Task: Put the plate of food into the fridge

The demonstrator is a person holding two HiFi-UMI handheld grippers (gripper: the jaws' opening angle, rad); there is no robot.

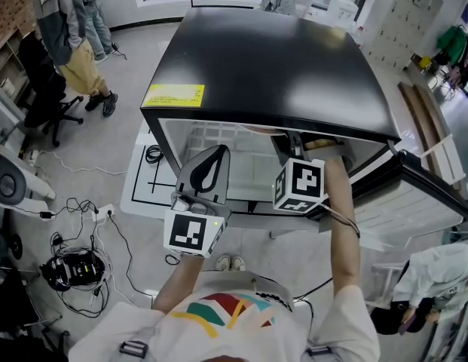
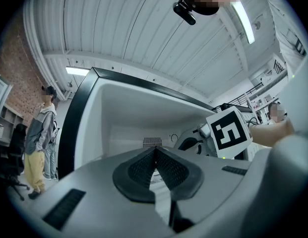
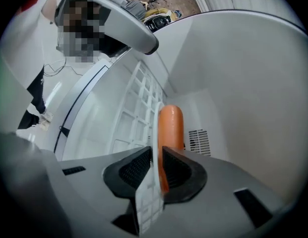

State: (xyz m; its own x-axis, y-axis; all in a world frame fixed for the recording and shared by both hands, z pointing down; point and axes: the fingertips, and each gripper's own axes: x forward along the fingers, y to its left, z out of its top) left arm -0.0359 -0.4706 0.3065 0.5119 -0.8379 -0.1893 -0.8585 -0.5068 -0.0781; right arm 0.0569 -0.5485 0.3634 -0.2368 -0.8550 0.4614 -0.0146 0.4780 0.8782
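Note:
The fridge (image 1: 271,59) has a black top and stands open toward me, showing its white inside. My right gripper (image 1: 295,143) reaches in under the top edge; its fingertips are hidden in the head view. In the right gripper view, this gripper (image 3: 157,155) is shut on the rim of a white plate (image 3: 155,125), seen edge-on, with an orange sausage (image 3: 171,128) lying on it. A white wire shelf (image 3: 136,108) lies just beyond the plate. My left gripper (image 1: 217,153) hovers in front of the opening; its jaws (image 2: 154,155) are shut with nothing between them.
The fridge door (image 1: 426,194) swings open on the right. A vent grille (image 3: 199,140) sits in the fridge's back wall. Two people (image 1: 68,29) stand at upper left beside an office chair (image 1: 45,104). Cables and a power strip (image 1: 75,266) lie on the floor at left.

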